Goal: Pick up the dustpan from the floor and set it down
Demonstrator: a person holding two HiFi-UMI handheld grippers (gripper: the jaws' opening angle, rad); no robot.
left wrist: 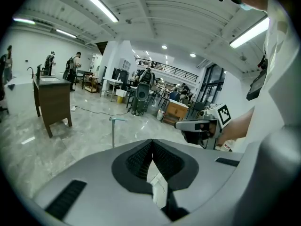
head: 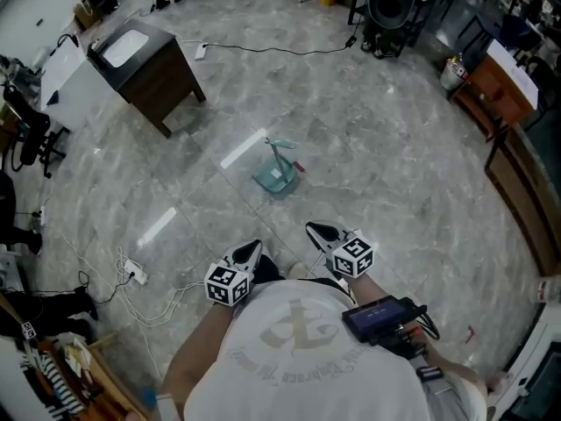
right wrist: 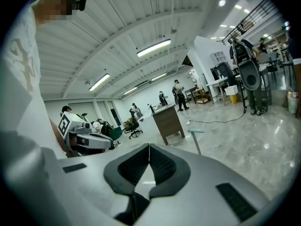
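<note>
A teal dustpan (head: 279, 174) with a tall upright handle stands on the grey marble floor ahead of me, apart from both grippers. Its handle (left wrist: 113, 130) shows in the left gripper view, and the same handle (right wrist: 197, 141) shows in the right gripper view. My left gripper (head: 251, 248) is held low at my front, with its jaws closed together and nothing between them (left wrist: 152, 149). My right gripper (head: 317, 231) is beside it, also shut and empty (right wrist: 149, 150). Each gripper sees the other: the right gripper (left wrist: 202, 125) and the left gripper (right wrist: 87, 138).
A dark wooden cabinet (head: 147, 67) stands at the far left. A power strip with white cables (head: 134, 275) lies on the floor to my left. Wooden desks (head: 498, 90) line the right side, and a black chair (head: 391, 3) stands at the back.
</note>
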